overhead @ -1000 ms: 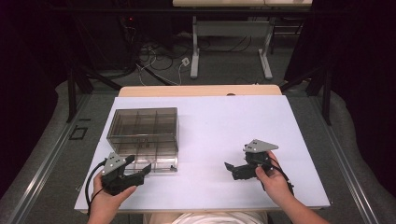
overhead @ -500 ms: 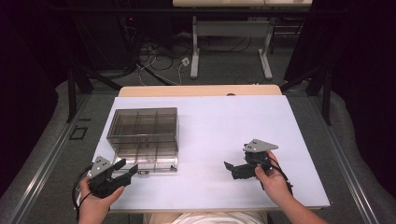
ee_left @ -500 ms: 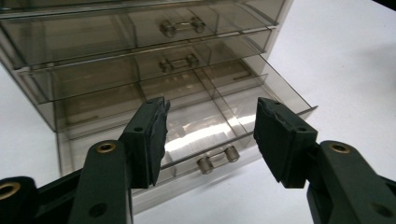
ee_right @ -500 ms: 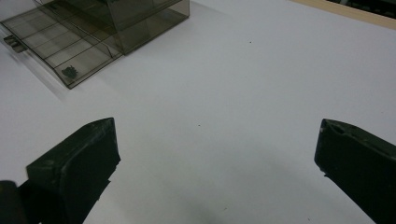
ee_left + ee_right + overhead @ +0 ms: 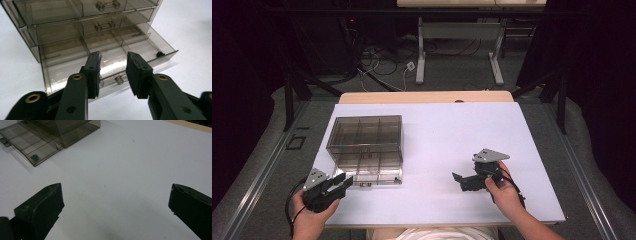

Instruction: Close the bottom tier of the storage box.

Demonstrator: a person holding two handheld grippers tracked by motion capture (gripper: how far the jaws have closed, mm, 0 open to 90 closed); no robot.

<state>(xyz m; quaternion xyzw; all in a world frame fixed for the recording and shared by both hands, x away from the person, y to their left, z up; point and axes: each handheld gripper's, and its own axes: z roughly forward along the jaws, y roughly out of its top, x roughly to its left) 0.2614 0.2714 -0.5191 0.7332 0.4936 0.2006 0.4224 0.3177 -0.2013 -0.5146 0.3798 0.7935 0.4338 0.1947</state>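
A smoky clear drawer box stands on the left of the white table, its bottom drawer pulled out toward me. In the left gripper view that drawer holds a small black item in its right corner. My left gripper sits at the drawer's front left. The jaws of my left gripper have just been closing and stand apart, with the drawer's knob handle in the gap and untouched. My right gripper rests on the table to the right, and my right gripper is wide open over bare tabletop.
Two upper drawers with knob handles are closed. The right gripper view has the open drawer at far left with the black item in it. A wooden strip edges the table's far side.
My left gripper has shifted left along the drawer's front and its jaws have narrowed. The right hand has stayed put.
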